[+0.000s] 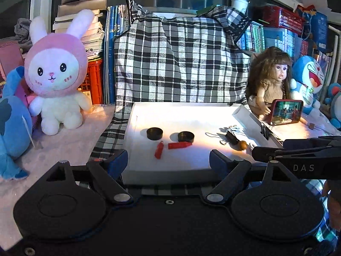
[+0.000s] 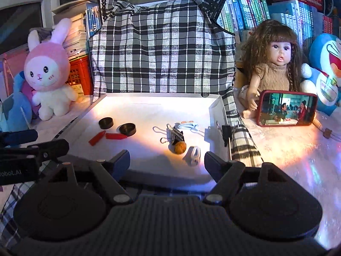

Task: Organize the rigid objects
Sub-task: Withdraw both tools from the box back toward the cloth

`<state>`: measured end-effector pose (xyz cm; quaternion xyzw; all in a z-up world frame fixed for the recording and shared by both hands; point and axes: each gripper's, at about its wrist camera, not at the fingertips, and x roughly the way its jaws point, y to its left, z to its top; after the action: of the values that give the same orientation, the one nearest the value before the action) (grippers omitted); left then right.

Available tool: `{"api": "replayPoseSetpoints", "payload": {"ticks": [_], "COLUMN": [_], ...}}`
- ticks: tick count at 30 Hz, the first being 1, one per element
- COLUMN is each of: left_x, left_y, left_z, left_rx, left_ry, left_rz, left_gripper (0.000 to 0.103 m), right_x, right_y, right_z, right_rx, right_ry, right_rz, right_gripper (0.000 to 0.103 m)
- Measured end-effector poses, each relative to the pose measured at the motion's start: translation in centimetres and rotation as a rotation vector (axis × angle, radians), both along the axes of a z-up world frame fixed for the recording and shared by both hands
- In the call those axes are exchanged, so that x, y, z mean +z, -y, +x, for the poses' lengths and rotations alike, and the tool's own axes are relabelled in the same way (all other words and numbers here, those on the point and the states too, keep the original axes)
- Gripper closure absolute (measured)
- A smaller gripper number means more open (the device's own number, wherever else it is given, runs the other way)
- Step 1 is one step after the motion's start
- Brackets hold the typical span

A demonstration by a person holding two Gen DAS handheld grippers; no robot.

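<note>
A shallow white tray (image 2: 217, 106) was seen lying on a checked cloth (image 2: 162, 49), and every small item was placed relative to it. Two dark round discs (image 2: 106, 122) (image 2: 127, 129) were found in the tray's left half, side by side but apart. Just nearer than the discs, two red crayon-like pieces (image 2: 97, 138) (image 2: 116, 136) were laid, one end of the right-hand piece being close against the second disc. In the tray's right half a black binder clip (image 2: 177, 135) with wire handles was seen, with a brown nut-like ball (image 2: 180, 147) touching its near end. A white hair clip (image 2: 188, 125) lay just behind the binder clip, and another white clip (image 2: 194, 154) lay beside the ball, near the tray's front edge. A second black clip (image 2: 226, 135) was fastened on the tray's right wall.

The left gripper (image 1: 168, 160) was held at the tray's front edge with its jaws spread wide and nothing between them. The right gripper (image 2: 167, 162) was likewise held spread and empty at the front edge, facing the right half.

Beyond the tray's right wall a doll (image 2: 275, 68) and a phone (image 2: 286, 111) with a lit screen were set; beyond its left side a pink rabbit plush (image 2: 49, 74) was seated.
</note>
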<state>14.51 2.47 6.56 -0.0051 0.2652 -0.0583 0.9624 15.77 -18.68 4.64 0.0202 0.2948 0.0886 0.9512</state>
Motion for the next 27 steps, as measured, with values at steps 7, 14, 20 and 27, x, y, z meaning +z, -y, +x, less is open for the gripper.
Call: {"api": "replayPoseSetpoints", "payload": {"ticks": [7, 14, 20, 27], "left_x": [-0.9, -2.1, -3.2, -4.2], "left_y": [0.9, 0.7, 0.2, -0.4], "left_z": [-4.0, -7.4, -9.8, -12.3], "left_rx": [-0.020, -0.013, 0.017, 0.033], "left_ry": [0.036, 0.037, 0.032, 0.026], "left_rz": [0.028, 0.002, -0.001, -0.006], "left_gripper": [0.019, 0.019, 0.019, 0.019], "right_x": [-0.6, -1.1, -2.0, -2.3], "right_y": [-0.1, -0.1, -0.2, -0.5], "right_z": [-3.5, -7.0, -9.4, -12.0], "right_rx": [0.012, 0.028, 0.050, 0.074], "right_ry": [0.029, 0.061, 0.062, 0.077], "right_rz": [-0.001, -0.009, -0.013, -0.034], "right_gripper": [0.016, 0.016, 0.015, 0.015]}}
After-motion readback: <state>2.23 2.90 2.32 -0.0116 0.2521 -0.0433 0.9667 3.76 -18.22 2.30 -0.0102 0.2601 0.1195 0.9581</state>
